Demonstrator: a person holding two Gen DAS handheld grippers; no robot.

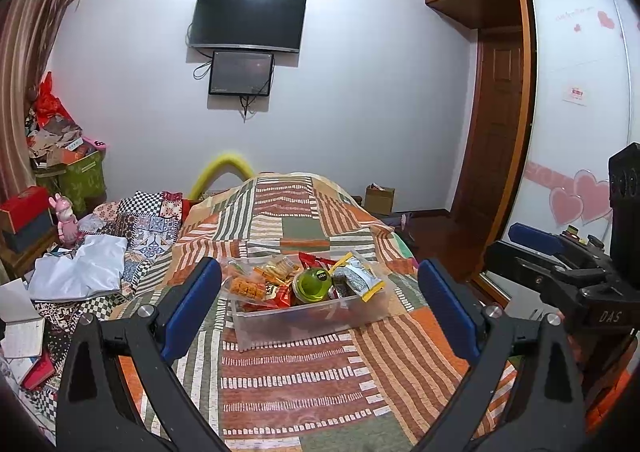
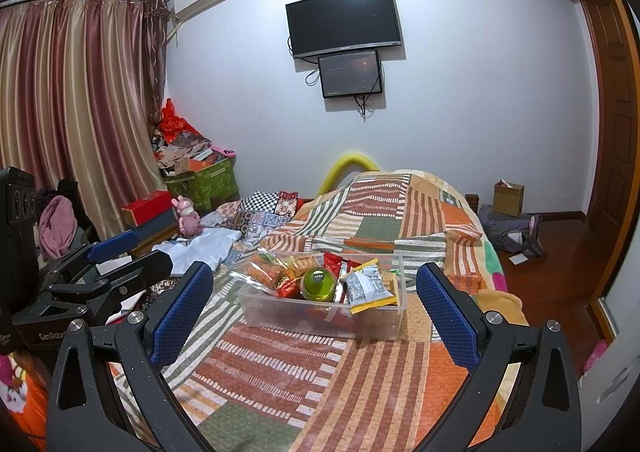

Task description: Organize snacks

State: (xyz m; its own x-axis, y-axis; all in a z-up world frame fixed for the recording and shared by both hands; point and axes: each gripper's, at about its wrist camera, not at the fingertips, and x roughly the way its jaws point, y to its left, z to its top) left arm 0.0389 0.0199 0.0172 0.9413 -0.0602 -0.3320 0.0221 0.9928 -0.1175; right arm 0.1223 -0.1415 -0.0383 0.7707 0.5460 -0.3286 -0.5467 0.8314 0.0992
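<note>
Task stage: judged to be at the very start or the very end; the pictures alone did not settle which, since every snack in view already sat in one container.
Snack bin: a clear plastic bin point(image 1: 308, 316) stood on the patchwork bedspread point(image 1: 296, 380), at centre frame in both views, with both tools aimed at it from the near side and well apart from it.
Contents: a green round-lidded cup point(image 1: 313, 284) sat near the middle; a grey-and-yellow packet point(image 1: 358, 279) leaned at the bin's right side and poked over the rim; an orange-filled clear packet point(image 1: 245, 289) lay at its left; red wrappers point(image 2: 334, 262) and biscuit packs point(image 1: 278, 267) were heaped behind.
Order inside: loose and piled, not sorted by kind, so sorting seemed left to do if that was the aim.
Loose snacks: none seen on the bedspread around the bin.
Left tool point(image 1: 319, 306): blue pads spread wide, holding nothing, low centre of its own view; it also showed at middle left of the right wrist view.
Right tool point(image 2: 314, 308): pads spread wide, holding nothing; it also showed at the right edge of the left wrist view.
Surroundings: a white cloth point(image 2: 200, 248) and clutter lay at the left of the frame, away from the bin.
</note>
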